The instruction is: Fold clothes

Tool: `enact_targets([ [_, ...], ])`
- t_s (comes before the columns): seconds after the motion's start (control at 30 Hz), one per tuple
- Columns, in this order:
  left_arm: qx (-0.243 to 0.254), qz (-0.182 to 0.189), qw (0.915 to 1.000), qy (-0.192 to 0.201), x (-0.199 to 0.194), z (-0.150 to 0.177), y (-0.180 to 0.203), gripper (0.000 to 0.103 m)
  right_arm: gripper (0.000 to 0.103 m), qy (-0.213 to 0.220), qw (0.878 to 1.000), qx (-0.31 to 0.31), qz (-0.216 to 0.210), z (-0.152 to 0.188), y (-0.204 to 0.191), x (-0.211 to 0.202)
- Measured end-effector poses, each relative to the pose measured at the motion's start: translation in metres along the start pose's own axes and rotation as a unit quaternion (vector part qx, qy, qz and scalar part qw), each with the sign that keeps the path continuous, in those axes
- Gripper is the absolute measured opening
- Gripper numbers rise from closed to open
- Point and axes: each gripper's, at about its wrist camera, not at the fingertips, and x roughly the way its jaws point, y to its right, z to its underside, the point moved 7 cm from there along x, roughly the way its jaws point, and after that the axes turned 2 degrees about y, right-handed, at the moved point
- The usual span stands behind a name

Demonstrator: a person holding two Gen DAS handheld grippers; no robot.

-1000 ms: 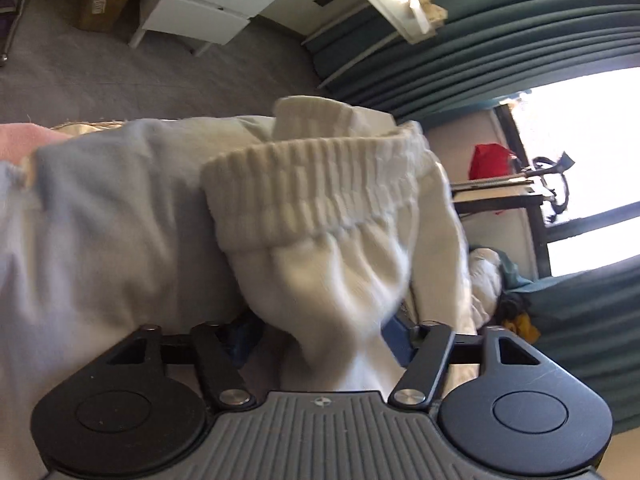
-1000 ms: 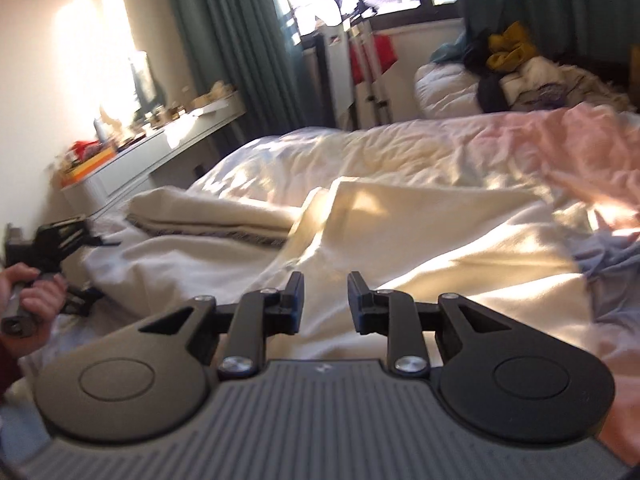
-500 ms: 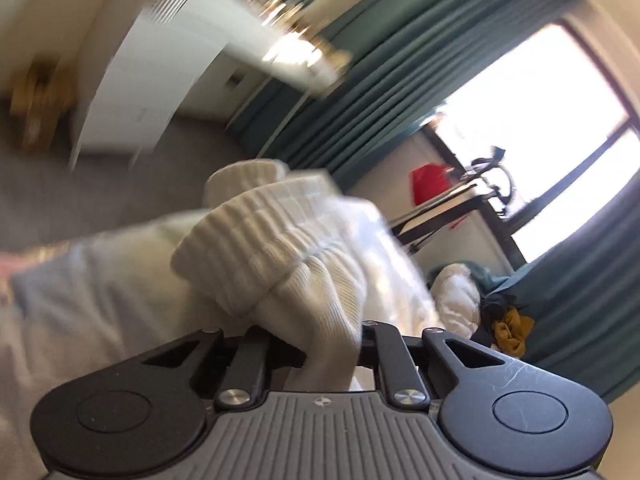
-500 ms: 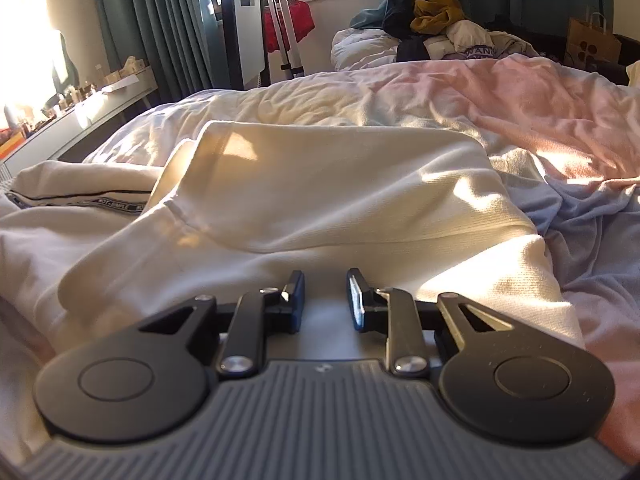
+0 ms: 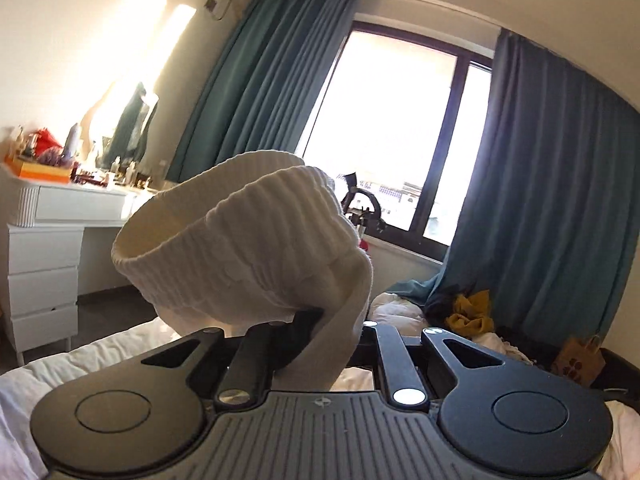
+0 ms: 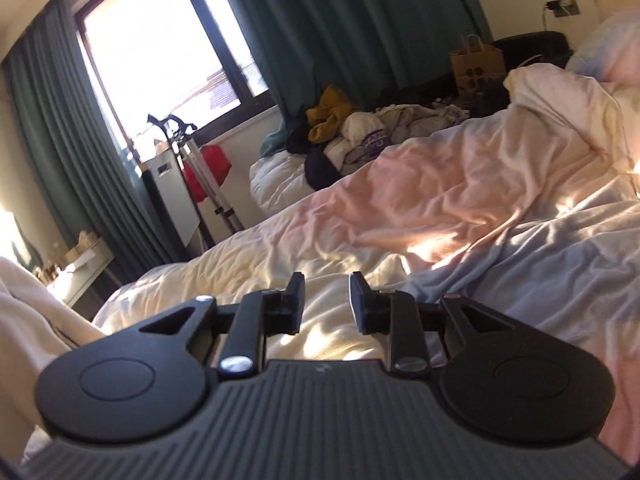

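My left gripper (image 5: pixel 332 332) is shut on the white garment (image 5: pixel 256 248), holding its ribbed cuff up in the air; the cloth hides the fingertips. My right gripper (image 6: pixel 326 300) is open and empty, a little above cream cloth (image 6: pixel 320 320) on the bed. Another part of the cream garment (image 6: pixel 28 320) shows at the left edge of the right wrist view.
The bed has a rumpled pink, cream and lilac duvet (image 6: pixel 460 200). A pile of clothes (image 6: pixel 352 132) lies by the window. A white dresser (image 5: pixel 44 264) stands at left. Teal curtains (image 5: pixel 552 200) flank the window. A paper bag (image 6: pixel 476 64) stands by the far wall.
My left gripper has lifted and swung upward with the cuff, from the bed toward the window. My right gripper has tilted up and moved past the cream garment; its jaws stayed open.
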Motion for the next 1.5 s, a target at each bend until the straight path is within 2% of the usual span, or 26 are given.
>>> enact_targets([
  [0.2,0.054,0.044,0.9973,0.022,0.0,0.05,0.13,0.013,0.028,0.027,0.997,0.074,0.015,-0.022,0.044,-0.006],
  [0.3,0.1,0.081,0.9917,-0.002,-0.001,0.095,0.19,0.013,0.028,0.038,0.995,0.093,0.019,-0.033,0.059,-0.007],
  [0.33,0.122,0.096,0.9877,-0.017,-0.002,0.116,0.206,0.013,0.028,0.041,0.994,0.097,0.02,-0.035,0.064,-0.007],
  [0.4,0.181,0.126,0.9741,-0.05,-0.006,0.163,0.231,0.013,0.028,0.042,0.993,0.108,0.021,-0.038,0.073,-0.005],
  [0.5,0.271,0.168,0.9421,-0.104,-0.013,0.231,0.254,0.012,0.029,0.02,0.989,0.144,0.012,-0.033,0.088,0.004],
  [0.57,0.307,0.179,0.928,-0.112,-0.019,0.255,0.257,0.013,0.028,-0.004,0.983,0.181,-0.008,-0.026,0.095,0.012],
  [0.63,0.321,0.184,0.9227,-0.11,-0.022,0.263,0.257,0.013,0.028,-0.029,0.975,0.216,-0.034,-0.018,0.099,0.021],
  [0.7,0.321,0.196,0.9181,-0.126,-0.019,0.264,0.252,0.015,0.028,-0.053,0.967,0.243,-0.062,-0.011,0.095,0.03],
  [0.77,0.336,0.216,0.9056,-0.144,-0.016,0.265,0.245,0.019,0.028,-0.075,0.958,0.263,-0.086,-0.005,0.09,0.039],
  [0.8,0.346,0.223,0.9002,-0.142,-0.026,0.264,0.226,0.024,0.028,-0.086,0.957,0.263,-0.091,-0.003,0.086,0.043],
  [0.9,0.377,0.242,0.8832,-0.138,-0.056,0.262,0.167,0.032,0.029,-0.117,0.951,0.262,-0.111,0.0,0.076,0.053],
  [0.97,0.395,0.247,0.8749,-0.131,-0.065,0.258,0.155,0.042,0.029,-0.134,0.949,0.26,-0.121,0.0,0.072,0.058],
  [1.07,0.416,0.249,0.866,-0.122,-0.077,0.25,0.134,0.047,0.029,-0.156,0.947,0.252,-0.124,-0.003,0.067,0.067],
  [1.13,0.418,0.247,0.8652,-0.124,-0.077,0.244,0.123,0.048,0.031,-0.168,0.944,0.258,-0.117,-0.005,0.066,0.076],
  [1.2,0.414,0.248,0.8662,-0.128,-0.072,0.242,0.117,0.048,0.047,-0.183,0.937,0.271,-0.121,-0.006,0.064,0.086],
  [1.27,0.406,0.25,0.8689,-0.133,-0.066,0.241,0.113,0.048,0.054,-0.194,0.938,0.257,-0.128,-0.007,0.059,0.097],
  [1.4,0.376,0.266,0.8765,-0.142,-0.06,0.244,0.107,0.052,0.055,-0.247,0.934,0.219,-0.137,0.012,0.048,0.123],
  [1.5,0.375,0.277,0.8731,-0.142,-0.051,0.253,0.104,0.051,0.054,-0.259,0.934,0.212,-0.126,0.02,0.049,0.139],
])
